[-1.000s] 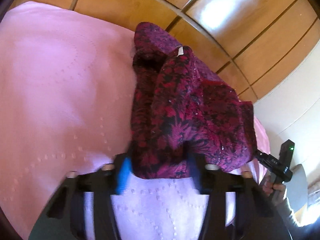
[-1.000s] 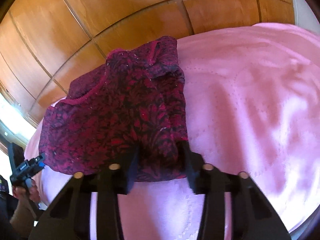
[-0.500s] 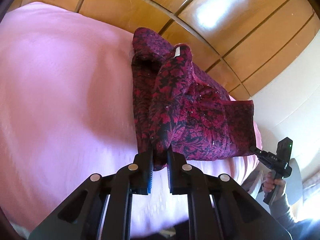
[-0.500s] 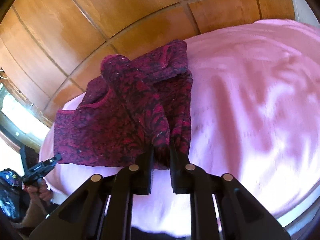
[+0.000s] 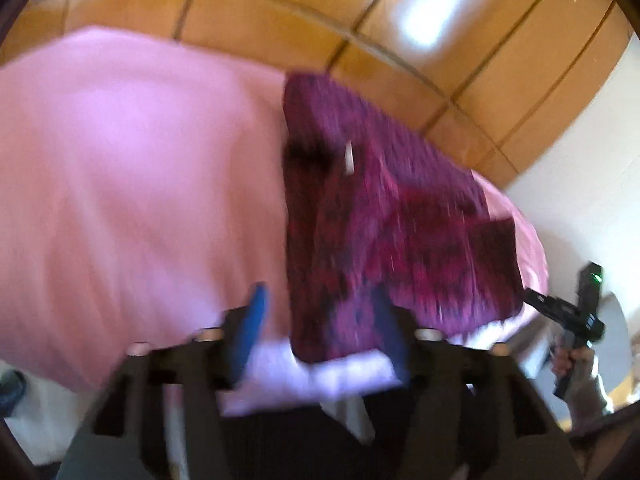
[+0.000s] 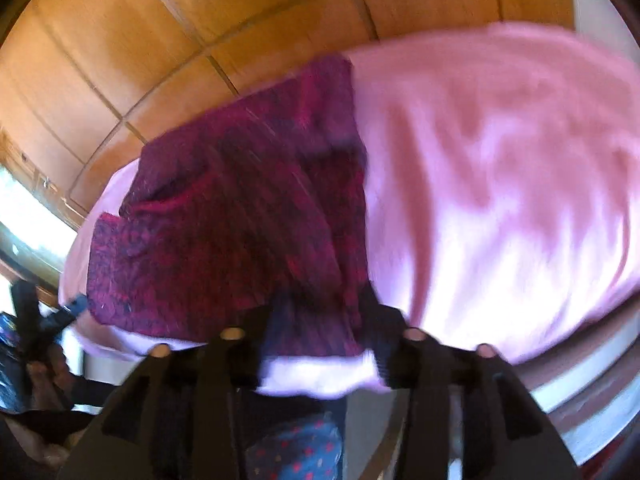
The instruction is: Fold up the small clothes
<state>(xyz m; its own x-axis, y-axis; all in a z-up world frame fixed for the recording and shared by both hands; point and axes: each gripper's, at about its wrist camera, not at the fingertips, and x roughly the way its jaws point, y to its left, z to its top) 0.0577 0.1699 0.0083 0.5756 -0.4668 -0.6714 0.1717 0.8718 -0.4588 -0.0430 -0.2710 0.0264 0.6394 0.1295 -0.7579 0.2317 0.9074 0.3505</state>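
A dark red patterned garment (image 5: 400, 220) lies folded on the pink bedspread (image 5: 132, 184), reaching its near edge. My left gripper (image 5: 320, 324) hangs over that edge, jaws opening; the blue pad stands clear of the cloth, and the garment's near corner lies loose between the fingers. In the right wrist view the same garment (image 6: 240, 220) lies flat. My right gripper (image 6: 326, 320) is over its near hem, jaws opening, the hem between the fingers but not pinched. Both views are motion-blurred. Each camera also catches the other gripper (image 5: 568, 320) (image 6: 40, 320) at the side.
A wooden panelled wall (image 5: 320, 12) runs behind the bed, with a white wall (image 5: 592, 152) to the right of it. A bright window (image 6: 24, 220) shows at the left of the right wrist view. The bedspread (image 6: 500, 180) stretches away on both sides of the garment.
Half a second ago both grippers were shut on pinched folds of the garment's near edge. Now both have parted and drawn back, and the cloth has dropped flat.
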